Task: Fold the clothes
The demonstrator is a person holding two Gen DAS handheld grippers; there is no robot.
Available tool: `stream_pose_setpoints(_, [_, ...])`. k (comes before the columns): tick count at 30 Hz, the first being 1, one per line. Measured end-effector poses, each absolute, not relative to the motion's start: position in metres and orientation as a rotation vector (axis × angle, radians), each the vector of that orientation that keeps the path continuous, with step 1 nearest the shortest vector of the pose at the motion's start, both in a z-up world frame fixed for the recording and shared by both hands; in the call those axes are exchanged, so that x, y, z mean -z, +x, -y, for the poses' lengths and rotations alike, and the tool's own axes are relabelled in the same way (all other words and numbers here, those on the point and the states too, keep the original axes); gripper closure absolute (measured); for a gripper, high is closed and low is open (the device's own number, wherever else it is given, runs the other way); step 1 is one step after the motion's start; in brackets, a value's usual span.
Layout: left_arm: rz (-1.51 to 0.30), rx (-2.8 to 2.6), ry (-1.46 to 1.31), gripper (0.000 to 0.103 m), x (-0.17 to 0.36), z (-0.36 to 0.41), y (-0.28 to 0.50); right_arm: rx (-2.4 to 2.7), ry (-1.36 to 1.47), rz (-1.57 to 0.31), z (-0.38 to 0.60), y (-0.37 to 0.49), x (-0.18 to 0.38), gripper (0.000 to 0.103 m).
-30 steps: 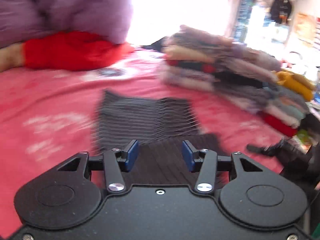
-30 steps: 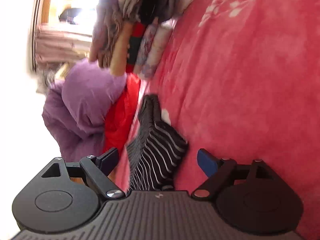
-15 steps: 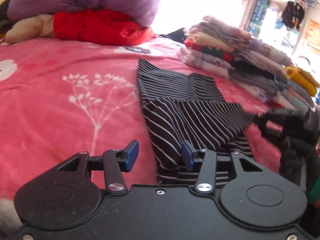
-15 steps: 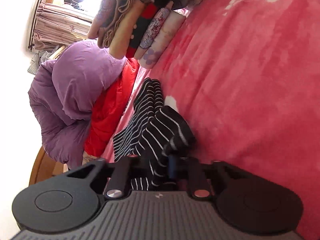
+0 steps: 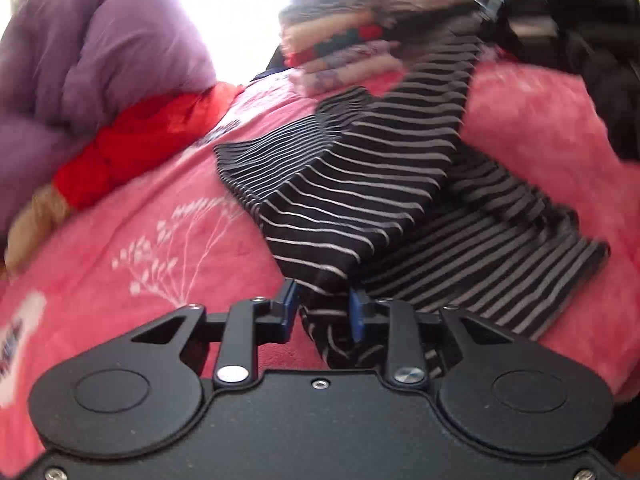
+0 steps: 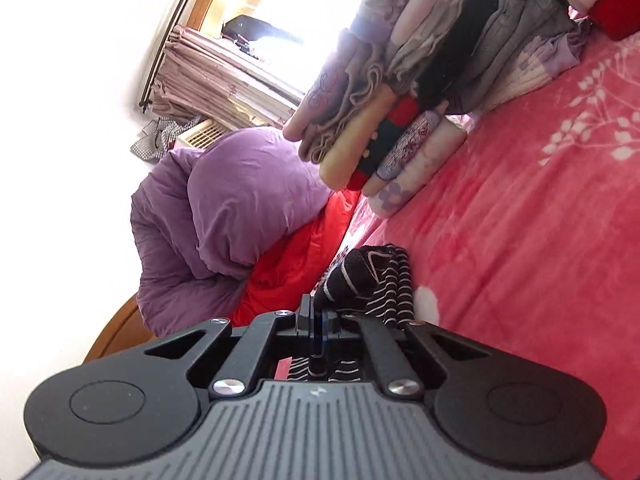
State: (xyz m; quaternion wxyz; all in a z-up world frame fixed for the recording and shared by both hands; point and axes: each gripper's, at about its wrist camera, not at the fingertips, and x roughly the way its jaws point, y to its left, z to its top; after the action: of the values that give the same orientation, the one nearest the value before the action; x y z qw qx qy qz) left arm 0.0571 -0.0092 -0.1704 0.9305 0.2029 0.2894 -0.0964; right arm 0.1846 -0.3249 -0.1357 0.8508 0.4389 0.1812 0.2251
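On a pink floral bedspread, the left gripper has just been closing its blue pads around a bunched corner of a black-and-white striped garment, the cloth between its fingers; whether the pads already press it is hard to tell (the view is blurred). The right gripper, fingers pressed together, pinches a fold of the same garment, which bunches just beyond its tips. Ahead of both pairs of fingers sit a purple quilt, a red blanket and a stack of folded clothes.
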Motion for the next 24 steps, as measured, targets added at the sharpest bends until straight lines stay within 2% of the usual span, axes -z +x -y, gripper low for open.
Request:
stream_pose_setpoints(1, [-0.588, 0.198, 0.453, 0.088, 0.172, 0.013, 0.056, -0.473, 0.93, -0.38, 0.327, 0.184, 0.136, 0.097])
stream_pose_setpoints(6, [-0.567, 0.192, 0.571, 0.093, 0.178, 0.021, 0.052, -0.484, 0.941, -0.353, 0.333, 0.18, 0.134, 0.097])
stream_pose_setpoints(14, [-0.54, 0.233, 0.577, 0.093, 0.173, 0.026, 0.045, -0.524, 0.915, -0.29, 0.344, 0.161, 0.12, 0.097])
stream_pose_setpoints(24, [-0.524, 0.287, 0.605, 0.094, 0.173, 0.046, 0.042, -0.436, 0.956, -0.26, 0.379, 0.141, 0.13, 0.097])
